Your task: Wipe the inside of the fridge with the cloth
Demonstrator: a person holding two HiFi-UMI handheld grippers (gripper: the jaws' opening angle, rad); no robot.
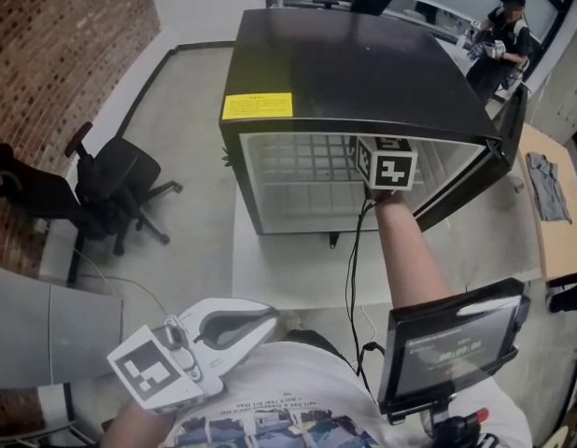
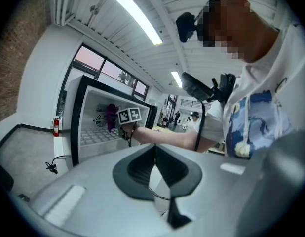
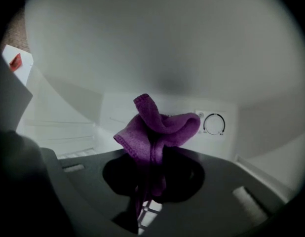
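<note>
- Fridge (image 1: 363, 73): door (image 1: 475, 180) is swung wide to the right, so I get a straight reach into the cavity.
- Right gripper (image 3: 152, 154): it's inside the fridge, high up, with its jaws pinching the cloth. The cloth bunches ahead of the tips to act as the wiping face.
- Left gripper (image 1: 270, 320): parked low by my torso, jaws pressed together with nothing between them. My read is it's just out of the way.
- Cloth (image 3: 157, 127): a purple folded lump near the back wall. I can't tell if it's touching.
- Thermostat dial (image 3: 214, 124): just beside the cloth, so I'd call it a snag risk.

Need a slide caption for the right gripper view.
Right hand-held gripper clamps purple cloth inside the fridge, facing its thermostat dial.
</note>
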